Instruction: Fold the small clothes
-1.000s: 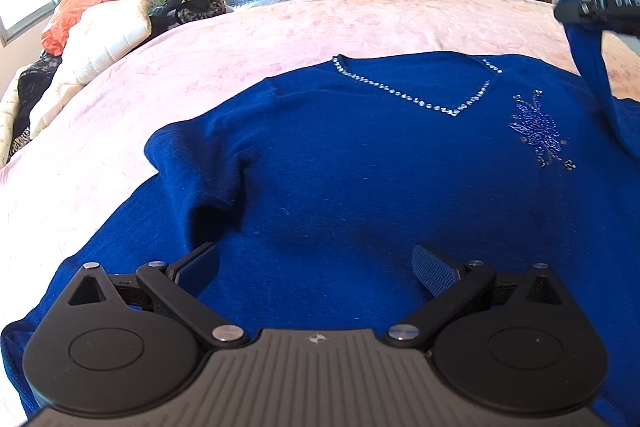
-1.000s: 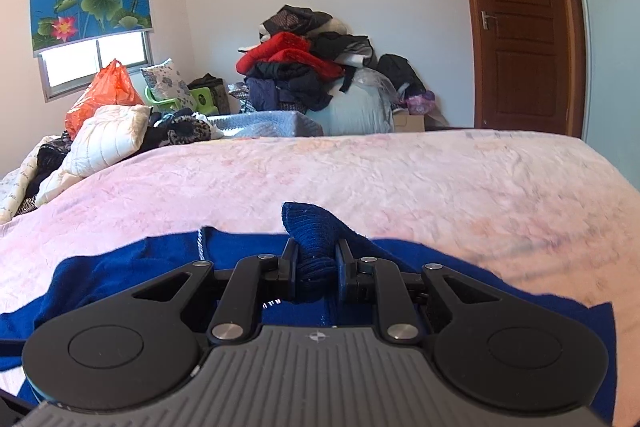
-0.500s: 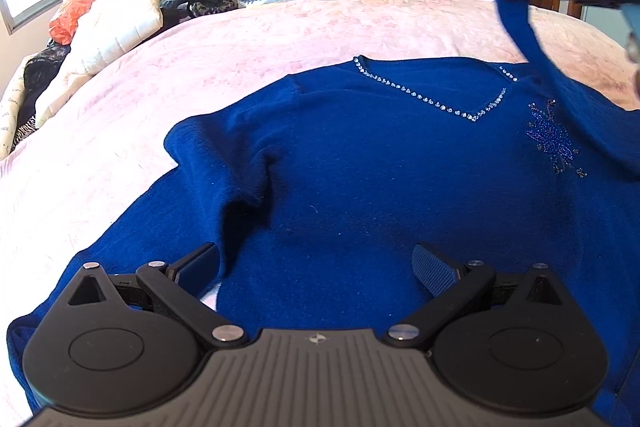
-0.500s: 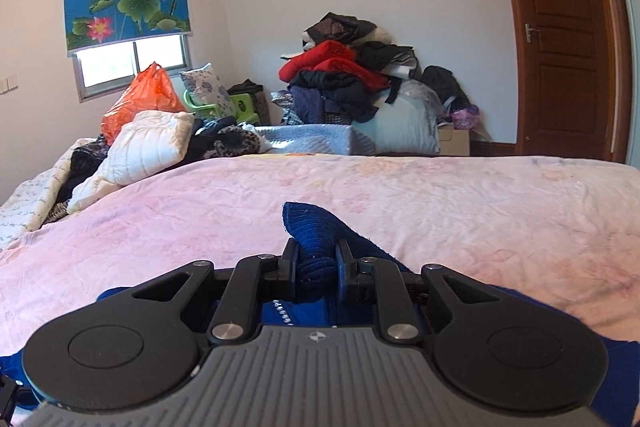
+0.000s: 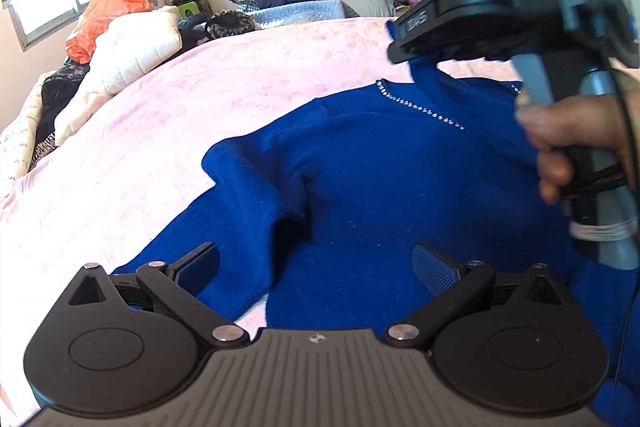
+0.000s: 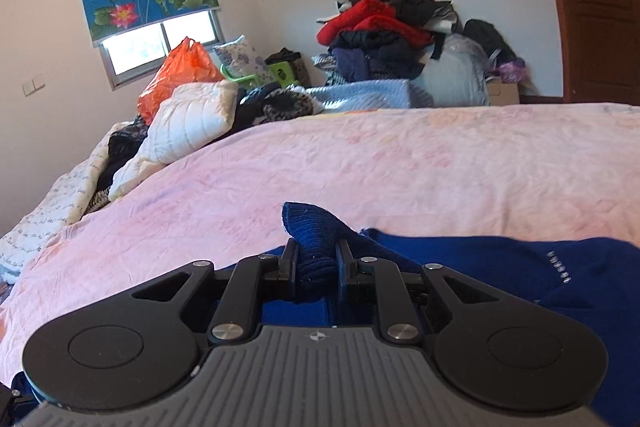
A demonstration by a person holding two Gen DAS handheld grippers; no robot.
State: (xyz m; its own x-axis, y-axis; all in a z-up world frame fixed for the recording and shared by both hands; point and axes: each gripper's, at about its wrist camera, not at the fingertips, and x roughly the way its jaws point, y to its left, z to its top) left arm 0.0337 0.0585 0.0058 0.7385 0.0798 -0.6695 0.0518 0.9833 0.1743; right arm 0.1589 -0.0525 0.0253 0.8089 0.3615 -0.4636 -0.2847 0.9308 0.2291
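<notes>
A dark blue sweater (image 5: 400, 179) with a rhinestone V-neck lies flat on the pink bed (image 5: 240, 91). Its left sleeve is folded in over the body. My left gripper (image 5: 316, 263) is open and empty, low over the sweater's lower left part. My right gripper (image 6: 316, 263) is shut on the ribbed cuff of the sweater's right sleeve (image 6: 308, 227) and holds it lifted above the sweater. In the left wrist view the right gripper (image 5: 400, 39) hangs over the neckline with the sleeve trailing down from it.
A pile of clothes (image 6: 384, 31) stands against the far wall. An orange bag (image 6: 176, 79), a white quilt (image 6: 188, 123) and dark clothes lie at the bed's left side. A brown door (image 6: 596, 7) is at the right.
My right gripper has carried the sleeve cuff leftward across the sweater, from the right edge to over the neckline. My left gripper has shifted slightly and stays open.
</notes>
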